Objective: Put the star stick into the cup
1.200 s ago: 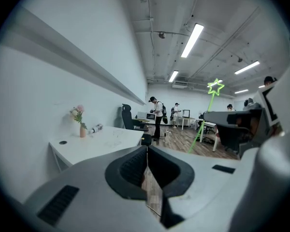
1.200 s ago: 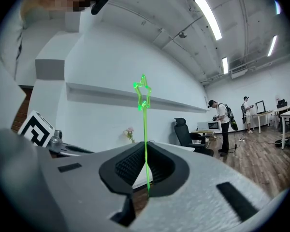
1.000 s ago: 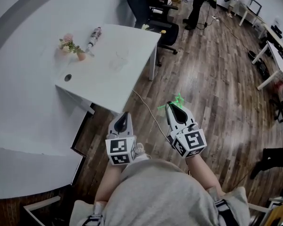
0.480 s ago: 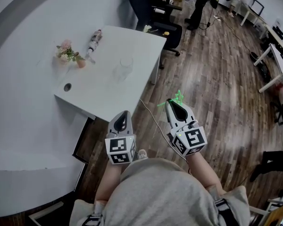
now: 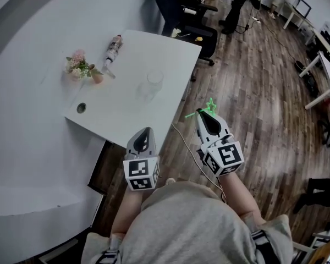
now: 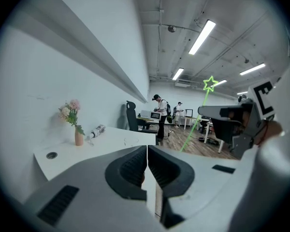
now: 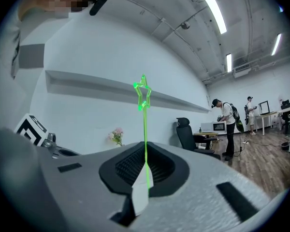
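Flower vase (image 5: 93, 77) seen far left on white table (image 5: 121, 111). Bottle (image 5: 112, 48) laid beside it, label too small to be read. Clear cup (image 5: 154, 80) stood upright further right. Left gripper (image 5: 145, 131) held at table's near edge, jaws pressed together, nothing gripped. Right gripper (image 5: 203, 114) pinched on green star stick (image 5: 210, 105), over floor, well apart from cup.

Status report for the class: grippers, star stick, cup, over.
Right gripper shut on star stick. Left gripper shut, empty. Cup upright on table ahead, nothing blocking.
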Action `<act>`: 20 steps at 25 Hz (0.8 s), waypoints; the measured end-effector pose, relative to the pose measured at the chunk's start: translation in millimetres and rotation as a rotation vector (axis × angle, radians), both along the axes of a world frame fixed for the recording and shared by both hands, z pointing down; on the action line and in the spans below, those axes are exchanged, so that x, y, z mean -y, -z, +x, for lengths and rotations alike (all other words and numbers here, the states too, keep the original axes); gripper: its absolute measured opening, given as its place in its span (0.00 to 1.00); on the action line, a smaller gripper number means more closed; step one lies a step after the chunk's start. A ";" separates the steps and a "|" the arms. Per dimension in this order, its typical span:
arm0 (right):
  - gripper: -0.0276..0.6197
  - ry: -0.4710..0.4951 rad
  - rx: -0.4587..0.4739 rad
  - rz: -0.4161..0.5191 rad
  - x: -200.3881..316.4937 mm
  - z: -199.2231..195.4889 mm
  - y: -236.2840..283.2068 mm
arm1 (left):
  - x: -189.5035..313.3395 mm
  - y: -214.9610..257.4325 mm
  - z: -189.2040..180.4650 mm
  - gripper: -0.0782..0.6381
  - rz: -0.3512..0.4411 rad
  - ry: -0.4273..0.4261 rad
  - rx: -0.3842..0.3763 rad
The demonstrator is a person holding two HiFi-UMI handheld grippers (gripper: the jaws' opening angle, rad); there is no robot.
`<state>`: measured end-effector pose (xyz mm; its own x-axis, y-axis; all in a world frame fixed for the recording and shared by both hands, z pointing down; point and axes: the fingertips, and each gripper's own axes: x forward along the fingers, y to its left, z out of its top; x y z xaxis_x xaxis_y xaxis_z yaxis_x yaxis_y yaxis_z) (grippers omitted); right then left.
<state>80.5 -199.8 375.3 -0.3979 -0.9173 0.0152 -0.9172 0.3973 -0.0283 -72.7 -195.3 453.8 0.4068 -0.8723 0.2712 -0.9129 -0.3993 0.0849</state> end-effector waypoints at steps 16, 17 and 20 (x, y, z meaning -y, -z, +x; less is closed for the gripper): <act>0.06 0.061 0.047 -0.011 83.1 -20.5 -4.2 | 34.6 -16.2 -24.9 0.12 -0.037 0.081 0.006; 0.06 0.068 0.050 -0.011 90.2 -20.8 -4.4 | 38.4 -17.3 -25.7 0.12 -0.038 0.090 0.008; 0.06 0.087 0.060 -0.008 111.7 -20.5 -4.0 | 51.7 -19.6 -27.7 0.12 -0.040 0.120 0.014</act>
